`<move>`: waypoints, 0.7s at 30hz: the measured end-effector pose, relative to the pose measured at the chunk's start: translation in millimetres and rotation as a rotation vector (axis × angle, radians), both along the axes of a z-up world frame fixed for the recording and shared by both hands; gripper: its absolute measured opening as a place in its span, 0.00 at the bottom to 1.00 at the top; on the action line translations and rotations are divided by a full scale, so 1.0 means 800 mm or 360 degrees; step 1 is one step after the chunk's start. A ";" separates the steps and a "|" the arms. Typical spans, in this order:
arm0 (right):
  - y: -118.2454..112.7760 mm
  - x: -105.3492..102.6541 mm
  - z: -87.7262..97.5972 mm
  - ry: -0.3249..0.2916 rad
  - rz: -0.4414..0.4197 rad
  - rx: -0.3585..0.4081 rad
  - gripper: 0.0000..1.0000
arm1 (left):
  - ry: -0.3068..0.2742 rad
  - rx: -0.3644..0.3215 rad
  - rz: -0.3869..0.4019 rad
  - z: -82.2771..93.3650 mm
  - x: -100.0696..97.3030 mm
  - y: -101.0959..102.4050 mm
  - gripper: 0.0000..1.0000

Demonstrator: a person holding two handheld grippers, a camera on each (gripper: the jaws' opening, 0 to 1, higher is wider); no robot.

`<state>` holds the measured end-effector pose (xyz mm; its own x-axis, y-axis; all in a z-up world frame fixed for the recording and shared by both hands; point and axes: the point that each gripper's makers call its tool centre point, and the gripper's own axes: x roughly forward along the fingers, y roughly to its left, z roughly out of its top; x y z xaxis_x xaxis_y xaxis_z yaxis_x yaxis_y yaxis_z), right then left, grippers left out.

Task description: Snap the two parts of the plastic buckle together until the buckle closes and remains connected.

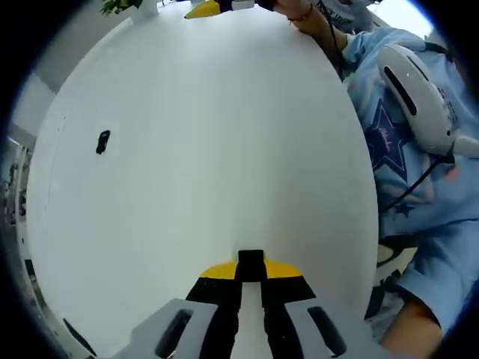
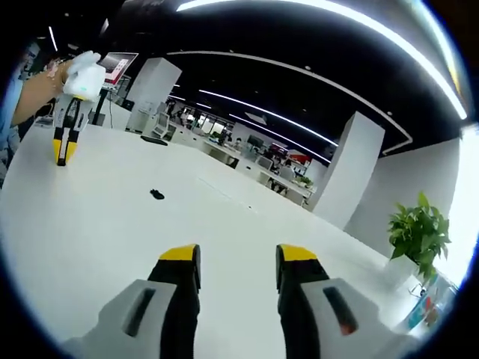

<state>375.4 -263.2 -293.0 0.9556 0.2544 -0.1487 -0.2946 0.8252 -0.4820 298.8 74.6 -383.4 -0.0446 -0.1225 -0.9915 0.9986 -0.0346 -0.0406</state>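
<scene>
Item: small black plastic buckle half (image 1: 103, 142), lying loose on the round white table (image 1: 224, 112), left of frame, too small for detail. Second black buckle piece (image 1: 251, 257), apparently pinched in my clenched left gripper (image 1: 251, 271). My right gripper (image 2: 238, 258) is parted and empty. Handling: I should grip the loose half by its body, leaving its mating end free.

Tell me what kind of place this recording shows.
Probably a large open-plan office: rows of desks recede behind the white table, with ceiling light strips, white pillars and a potted plant.

Left tongs (image 1: 251, 263) closed, buckle (image 1: 103, 141) well apart, white table (image 1: 209, 134)
</scene>
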 end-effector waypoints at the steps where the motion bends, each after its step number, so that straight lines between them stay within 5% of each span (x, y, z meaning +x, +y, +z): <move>1: 0.004 0.001 0.000 0.0009 0.0023 0.0008 0.39 | 0.0001 0.0001 0.0003 0.000 0.000 0.000 0.08; 13: 0.053 0.006 0.035 0.0081 0.0283 -0.0034 0.38 | 0.0046 -0.0032 0.0041 0.001 0.003 0.001 0.08; 21: 0.099 0.031 0.057 0.0101 0.0457 -0.0102 0.37 | 0.0048 -0.0035 0.0054 0.001 0.004 0.002 0.08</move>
<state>400.1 -184.2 -247.8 0.8344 0.5009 -0.2299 -0.5425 0.6725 -0.5035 302.0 75.9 -382.3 -0.0701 -0.1460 -0.9868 0.9975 -0.0018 -0.0706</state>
